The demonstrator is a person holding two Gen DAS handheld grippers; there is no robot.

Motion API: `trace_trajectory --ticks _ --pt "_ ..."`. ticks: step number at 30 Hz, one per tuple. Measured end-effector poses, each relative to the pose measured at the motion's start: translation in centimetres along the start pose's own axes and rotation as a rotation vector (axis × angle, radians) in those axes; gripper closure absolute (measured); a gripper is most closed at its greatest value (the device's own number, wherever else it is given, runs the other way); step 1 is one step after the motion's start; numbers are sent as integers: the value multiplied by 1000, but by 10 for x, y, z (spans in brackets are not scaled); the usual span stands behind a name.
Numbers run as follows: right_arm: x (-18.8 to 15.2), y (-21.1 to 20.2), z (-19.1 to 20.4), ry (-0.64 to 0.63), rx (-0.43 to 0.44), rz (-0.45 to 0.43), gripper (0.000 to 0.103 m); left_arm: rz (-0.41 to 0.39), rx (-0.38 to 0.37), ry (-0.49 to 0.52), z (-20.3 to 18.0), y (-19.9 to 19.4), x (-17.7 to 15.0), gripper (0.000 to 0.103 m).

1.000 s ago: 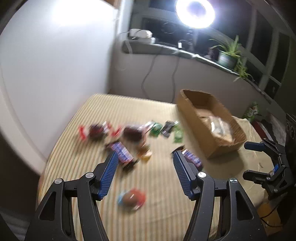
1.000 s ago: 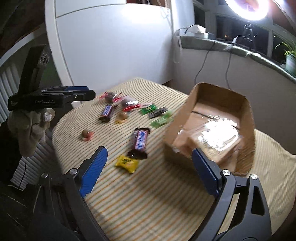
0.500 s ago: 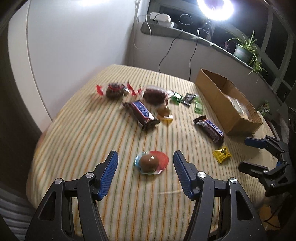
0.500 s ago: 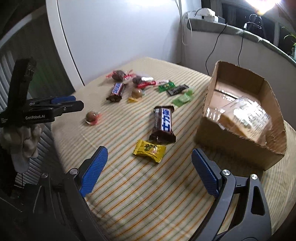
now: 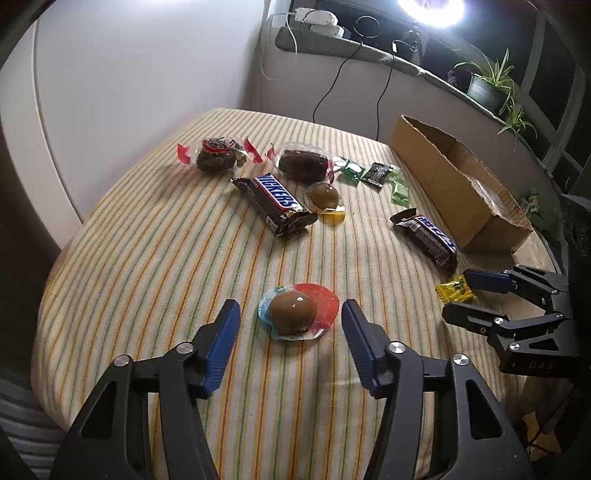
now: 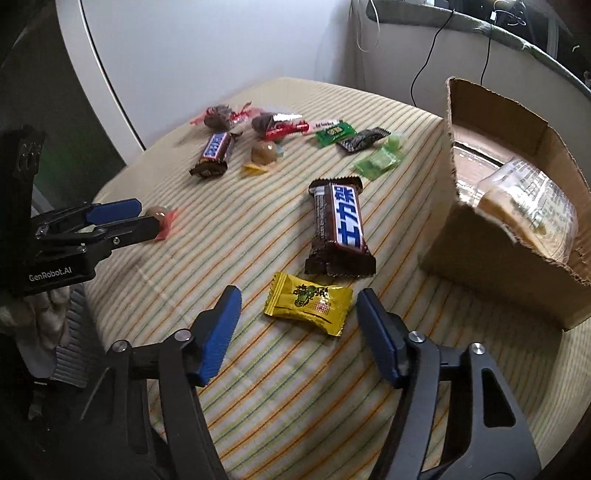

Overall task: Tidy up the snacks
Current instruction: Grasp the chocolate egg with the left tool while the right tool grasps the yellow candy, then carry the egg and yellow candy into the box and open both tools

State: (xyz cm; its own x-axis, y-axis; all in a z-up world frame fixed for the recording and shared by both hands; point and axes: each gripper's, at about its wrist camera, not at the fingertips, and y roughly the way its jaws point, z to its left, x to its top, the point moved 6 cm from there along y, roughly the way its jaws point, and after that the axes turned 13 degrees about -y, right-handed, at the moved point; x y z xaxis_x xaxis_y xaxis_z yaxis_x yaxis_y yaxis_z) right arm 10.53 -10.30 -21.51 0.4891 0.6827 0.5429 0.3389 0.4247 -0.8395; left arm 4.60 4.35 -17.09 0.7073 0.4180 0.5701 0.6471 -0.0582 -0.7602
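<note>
Snacks lie scattered on a striped tablecloth (image 5: 155, 258). My left gripper (image 5: 290, 317) is open, its fingers on either side of a round brown sweet on a red and blue wrapper (image 5: 295, 312). My right gripper (image 6: 299, 314) is open around a yellow wrapped candy (image 6: 308, 302); this candy also shows in the left wrist view (image 5: 455, 291). A Snickers bar (image 6: 341, 225) lies just beyond the candy. A cardboard box (image 6: 517, 206) with a clear packet inside stands at the right.
Farther back lie a second Snickers bar (image 5: 275, 205), two dark wrapped cakes (image 5: 218, 157), a round sweet (image 5: 324, 195) and small green and black packets (image 5: 373, 171). A white wall, a ledge with cables, a plant (image 5: 487, 85) and a ring light (image 5: 430, 9) surround the table.
Both grippers have come down and forward towards the table. The left one now brackets the round sweet, the right one the yellow candy. Both stay open.
</note>
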Motion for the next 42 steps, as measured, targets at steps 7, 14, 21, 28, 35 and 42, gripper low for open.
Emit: trace_trajectory --ticks 7,14,21,28,35,42 --pt "3 4 0 -20 -30 9 54 -13 24 13 1 4 1 67" --pt "5 4 4 -51 -44 16 65 -25 21 8 4 3 1 73" --pt "2 0 3 -43 -48 7 73 -29 10 -5 4 1 1 73" --pt "0 -8 0 1 -15 -18 74 -47 -4 -18 4 -9 5 73" --pt "9 -26 -1 4 -12 -60 74 -61 -36 -9 -7 -14 14 73" --pt "24 -42 -11 6 -24 -110 74 -83 -76 24 -28 -15 34 73"
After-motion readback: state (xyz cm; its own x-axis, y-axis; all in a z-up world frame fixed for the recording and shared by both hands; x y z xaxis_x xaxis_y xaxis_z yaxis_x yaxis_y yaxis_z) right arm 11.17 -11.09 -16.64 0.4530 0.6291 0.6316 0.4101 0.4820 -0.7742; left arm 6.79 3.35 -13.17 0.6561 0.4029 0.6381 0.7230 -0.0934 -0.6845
